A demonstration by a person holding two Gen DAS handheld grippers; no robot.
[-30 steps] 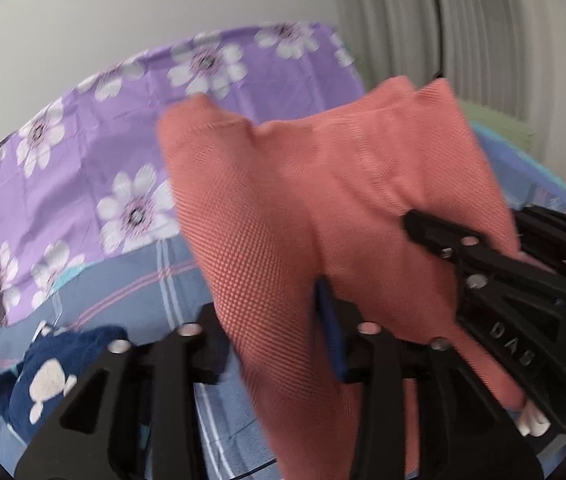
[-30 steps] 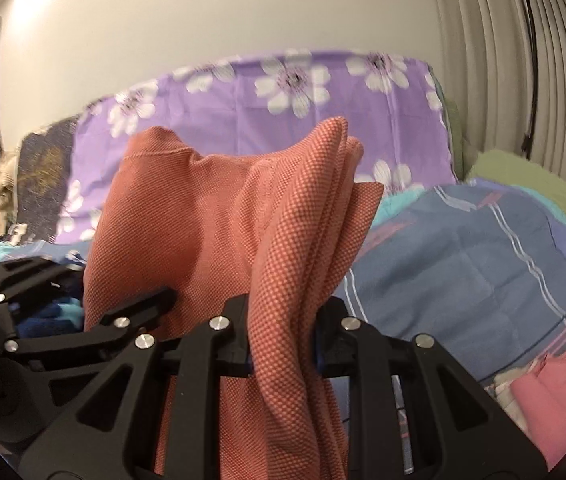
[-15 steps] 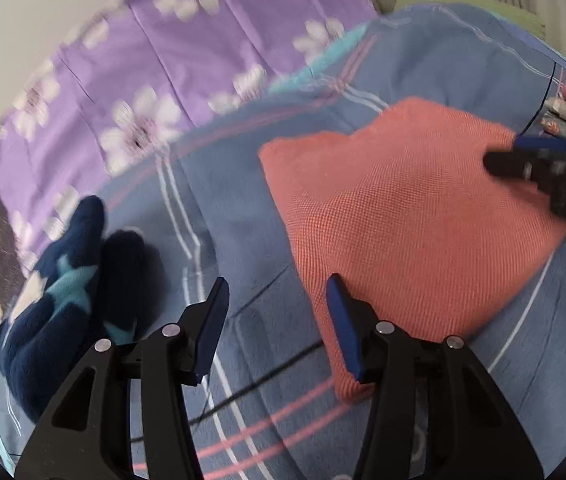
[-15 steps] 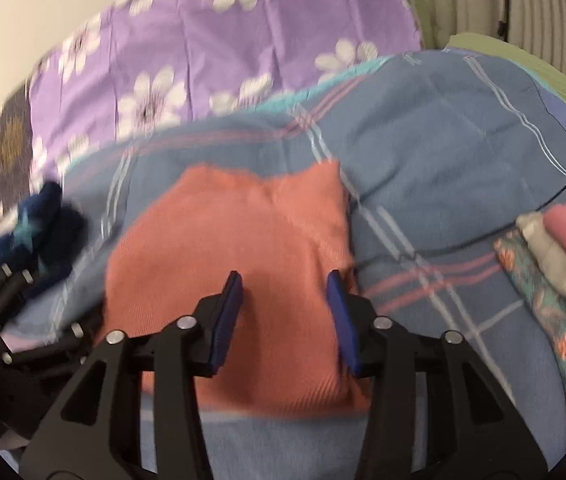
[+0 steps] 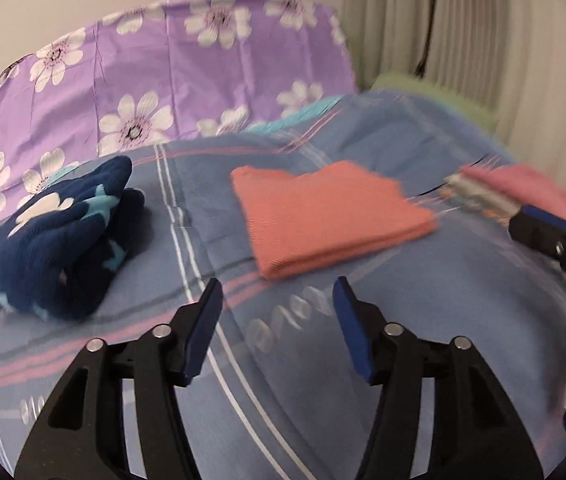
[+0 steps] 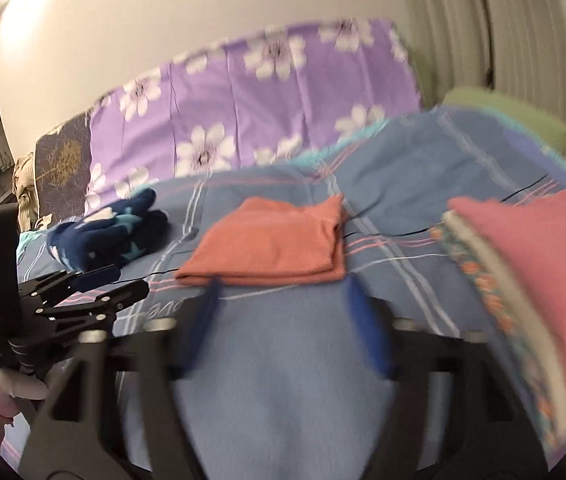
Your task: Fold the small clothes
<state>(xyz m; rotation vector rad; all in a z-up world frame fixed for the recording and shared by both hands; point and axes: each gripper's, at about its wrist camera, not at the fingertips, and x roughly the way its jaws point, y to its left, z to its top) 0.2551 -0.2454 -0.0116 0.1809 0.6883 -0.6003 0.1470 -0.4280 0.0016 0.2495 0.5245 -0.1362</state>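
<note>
Both grippers, left (image 5: 277, 320) and right (image 6: 283, 312), just opened, empty; orange cloth (image 5: 329, 216) folded flat on blue bedspread (image 5: 423, 320); next: reach navy garment (image 5: 55, 236), pinch one edge cleanly.

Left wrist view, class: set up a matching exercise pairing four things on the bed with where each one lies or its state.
Things:
1. orange garment
2. navy garment
3. pink-topped stack
4. left tongs

Descriptions:
A. bunched up, unfolded, at the left
B. open, nothing between the pads
C. folded flat, mid-bed
D. piled at the right edge

Pairs: 1-C, 2-A, 3-D, 4-B
</note>
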